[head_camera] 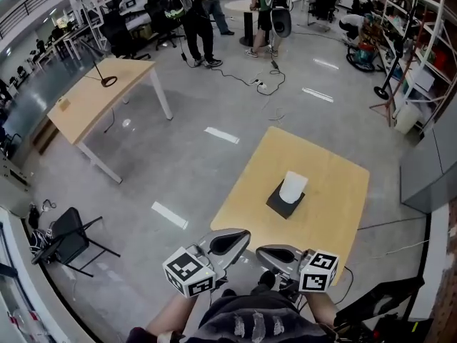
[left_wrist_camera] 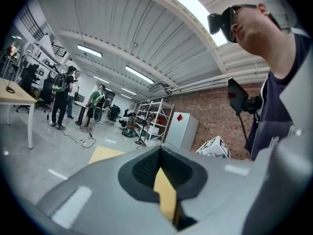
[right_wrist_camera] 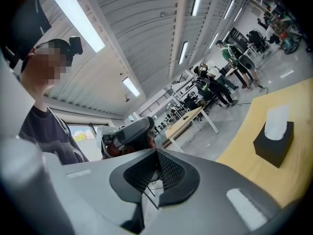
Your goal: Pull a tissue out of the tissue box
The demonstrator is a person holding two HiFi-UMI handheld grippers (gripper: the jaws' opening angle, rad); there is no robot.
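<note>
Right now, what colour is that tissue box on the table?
Black tissue box, white tissue poking out; head view shows it best.

left gripper [head_camera: 228, 243] and right gripper [head_camera: 277, 256] sit side by side near the body, pointing level, jaws closed and empty.

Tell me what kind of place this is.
Likely a large lab or workshop: polished concrete floor, plain wooden tables, metal storage shelves, and people standing among cables.

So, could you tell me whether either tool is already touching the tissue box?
No, the head view shows the left tool and right tool near the person's body, clearly apart from the tissue box.
</note>
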